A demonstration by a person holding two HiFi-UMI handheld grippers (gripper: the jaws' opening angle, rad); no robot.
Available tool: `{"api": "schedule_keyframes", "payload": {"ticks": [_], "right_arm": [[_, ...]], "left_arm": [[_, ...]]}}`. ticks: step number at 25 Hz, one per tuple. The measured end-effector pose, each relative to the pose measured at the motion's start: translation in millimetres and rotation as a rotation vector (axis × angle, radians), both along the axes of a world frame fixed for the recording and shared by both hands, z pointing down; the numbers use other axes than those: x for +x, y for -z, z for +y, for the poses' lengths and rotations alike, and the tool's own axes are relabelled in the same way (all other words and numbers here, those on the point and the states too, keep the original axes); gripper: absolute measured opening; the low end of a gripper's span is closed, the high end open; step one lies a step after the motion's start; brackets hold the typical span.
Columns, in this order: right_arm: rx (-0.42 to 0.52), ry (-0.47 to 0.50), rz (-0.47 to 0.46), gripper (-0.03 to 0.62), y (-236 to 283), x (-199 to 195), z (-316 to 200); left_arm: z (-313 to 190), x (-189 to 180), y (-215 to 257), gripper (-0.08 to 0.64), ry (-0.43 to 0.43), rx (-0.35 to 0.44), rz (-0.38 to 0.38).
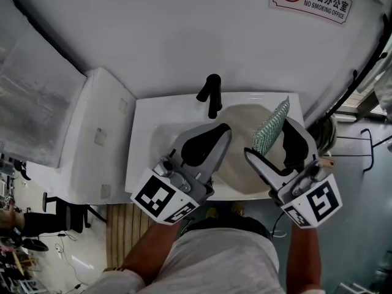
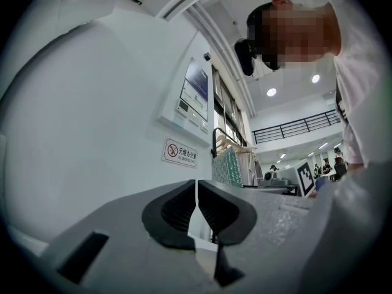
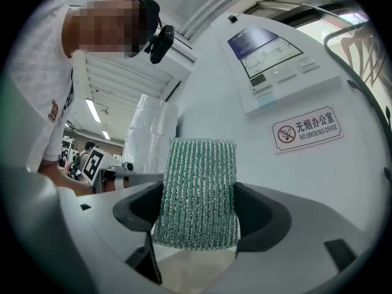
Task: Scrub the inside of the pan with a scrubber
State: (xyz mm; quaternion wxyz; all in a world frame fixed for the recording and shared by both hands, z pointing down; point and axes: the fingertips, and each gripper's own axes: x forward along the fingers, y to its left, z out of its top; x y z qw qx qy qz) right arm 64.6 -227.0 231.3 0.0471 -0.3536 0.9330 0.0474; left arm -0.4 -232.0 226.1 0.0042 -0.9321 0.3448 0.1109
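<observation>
My right gripper (image 1: 274, 141) is shut on a green mesh scrubber (image 1: 271, 127), which stands upright between its pads above the right side of the sink. The right gripper view shows the scrubber (image 3: 197, 192) clamped at its lower half in the right gripper (image 3: 199, 214). To its left, my left gripper (image 1: 215, 136) hovers over the basin, shut with nothing in it. In the left gripper view the left gripper (image 2: 196, 192) has its pads nearly touching, and the scrubber (image 2: 228, 167) shows beyond them. I cannot make out a pan in any view.
A black faucet (image 1: 212, 94) stands at the back of the white sink (image 1: 147, 133), whose round pale bowl (image 1: 242, 118) lies under both grippers. A white cabinet (image 1: 92, 139) adjoins the sink on the left. A no-smoking sign (image 1: 312, 0) hangs on the wall behind.
</observation>
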Motion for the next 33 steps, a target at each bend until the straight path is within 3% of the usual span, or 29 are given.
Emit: {"api": "schedule_keyframes", "payload": {"ticks": [33], "right_arm": [[0.002,-0.014,0.006,0.354,-3,8,-1]], "left_arm": [[3,11,-1,0.015,-0.016,0.014,-0.033]]}}
